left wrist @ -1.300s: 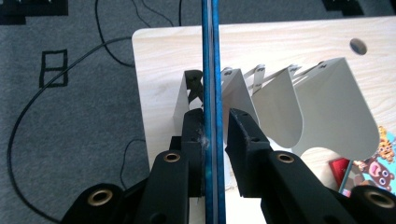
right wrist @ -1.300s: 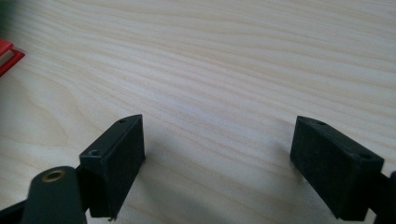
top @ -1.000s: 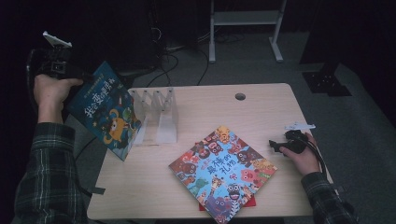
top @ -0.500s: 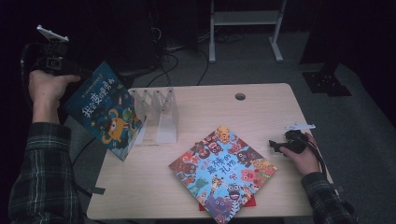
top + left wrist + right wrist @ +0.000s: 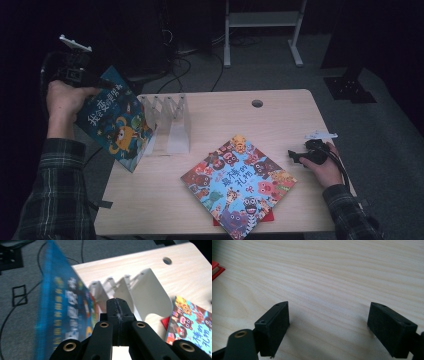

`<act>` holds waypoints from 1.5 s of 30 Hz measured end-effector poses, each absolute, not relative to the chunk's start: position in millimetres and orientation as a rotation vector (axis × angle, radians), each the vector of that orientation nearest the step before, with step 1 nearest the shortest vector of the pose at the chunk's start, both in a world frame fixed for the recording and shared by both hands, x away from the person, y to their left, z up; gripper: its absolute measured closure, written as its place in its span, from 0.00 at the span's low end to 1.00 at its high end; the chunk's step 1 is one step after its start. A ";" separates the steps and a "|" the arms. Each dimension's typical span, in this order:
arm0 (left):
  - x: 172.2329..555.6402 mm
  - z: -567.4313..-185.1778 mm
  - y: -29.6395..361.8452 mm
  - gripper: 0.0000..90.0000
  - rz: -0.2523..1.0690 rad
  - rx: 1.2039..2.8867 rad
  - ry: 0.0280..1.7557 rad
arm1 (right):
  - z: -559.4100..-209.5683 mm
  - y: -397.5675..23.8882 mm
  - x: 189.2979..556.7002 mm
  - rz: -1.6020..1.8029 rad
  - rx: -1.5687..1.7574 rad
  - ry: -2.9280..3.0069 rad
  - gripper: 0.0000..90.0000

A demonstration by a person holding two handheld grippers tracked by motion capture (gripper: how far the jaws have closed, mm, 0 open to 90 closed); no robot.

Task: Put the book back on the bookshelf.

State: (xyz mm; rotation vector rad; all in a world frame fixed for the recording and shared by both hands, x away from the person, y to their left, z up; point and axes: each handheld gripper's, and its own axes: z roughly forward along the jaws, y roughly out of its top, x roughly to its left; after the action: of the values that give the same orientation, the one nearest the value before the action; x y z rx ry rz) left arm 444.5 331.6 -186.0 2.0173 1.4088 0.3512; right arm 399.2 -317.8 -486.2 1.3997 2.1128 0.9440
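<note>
A blue picture book [image 5: 114,121] stands tilted at the table's left edge, beside a white slotted rack [image 5: 167,122]. My left gripper [image 5: 70,70] is up by the book's top corner, in a hand whose fingers overlap it. In the left gripper view its jaws [image 5: 117,302] have just been closing and now meet with nothing between them. The blurred book [image 5: 65,315] lies just left of them, the rack [image 5: 147,290] behind. A second colourful book [image 5: 237,182] lies flat in the middle. My right gripper [image 5: 296,156] rests open on the bare wood [image 5: 328,327].
A red book [image 5: 166,322] peeks out under the flat one. The table [image 5: 280,120] has a cable hole [image 5: 257,103] near its far edge. Cables run over the grey floor behind, with a white stand [image 5: 260,20] and a black base [image 5: 350,87].
The left hand and gripper have shifted a little to the right, toward the blue book's top corner. The book, the rack and the right hand have stayed put.
</note>
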 end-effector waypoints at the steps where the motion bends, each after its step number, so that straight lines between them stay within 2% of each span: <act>1: 443.6 -188.5 328.1 1.00 0.352 2.024 1.396 | -486.2 -317.8 399.2 0.944 1.400 2.113 0.19; 16: 423.0 -223.4 277.1 1.00 0.310 2.133 1.249 | -486.2 -317.7 399.0 0.946 1.398 2.114 0.19; 27: 409.3 -262.5 248.5 1.00 0.261 2.241 1.183 | -486.2 -317.7 399.0 0.945 1.398 2.114 0.19; 37: 400.1 -314.7 226.1 0.99 0.200 2.343 1.148 | -486.3 -317.0 398.4 0.955 1.386 2.129 0.17; 45: 394.4 -353.1 218.0 0.89 0.170 2.359 1.126 | -486.6 -315.9 397.9 0.949 1.378 2.140 0.14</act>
State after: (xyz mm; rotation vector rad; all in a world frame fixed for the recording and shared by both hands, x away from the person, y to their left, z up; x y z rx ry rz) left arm 394.4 218.0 -353.1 2.3587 1.1259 0.1702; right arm 397.9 -315.9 -486.6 1.3782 2.1404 0.9488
